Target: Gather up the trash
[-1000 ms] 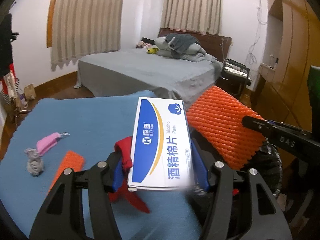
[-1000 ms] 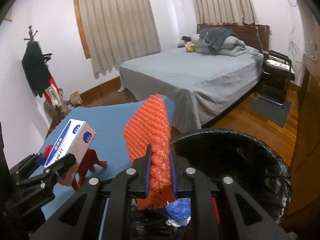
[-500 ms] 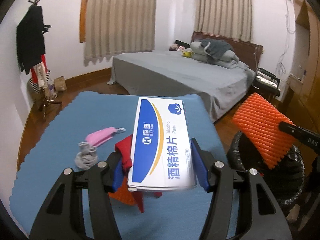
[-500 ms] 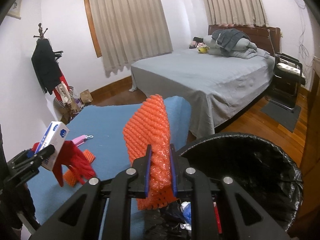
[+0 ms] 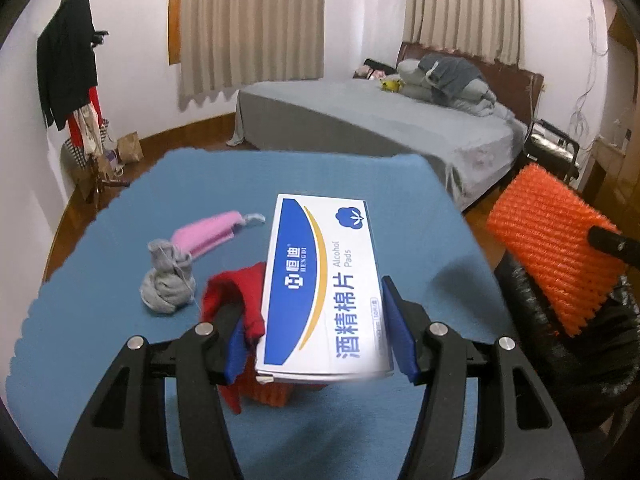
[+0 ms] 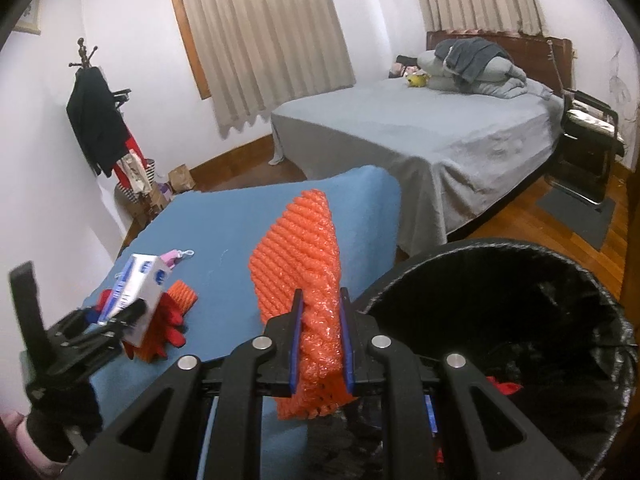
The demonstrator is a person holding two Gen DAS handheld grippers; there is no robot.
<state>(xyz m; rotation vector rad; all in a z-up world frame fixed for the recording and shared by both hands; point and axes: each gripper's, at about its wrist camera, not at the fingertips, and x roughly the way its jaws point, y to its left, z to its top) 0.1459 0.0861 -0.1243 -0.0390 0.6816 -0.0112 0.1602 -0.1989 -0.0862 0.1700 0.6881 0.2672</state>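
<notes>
Left claw (image 5: 316, 332) clamping white-and-blue alcohol pads box (image 5: 324, 284) together with red glove (image 5: 236, 300), hovering over blue bench (image 5: 120, 340). Right claw (image 6: 322, 340) pinching orange foam net (image 6: 308, 264) beside black-lined trash bin (image 6: 520, 308). Lying on bench beyond box: grey sock ball (image 5: 168, 284), pink mask (image 5: 208, 232).
</notes>
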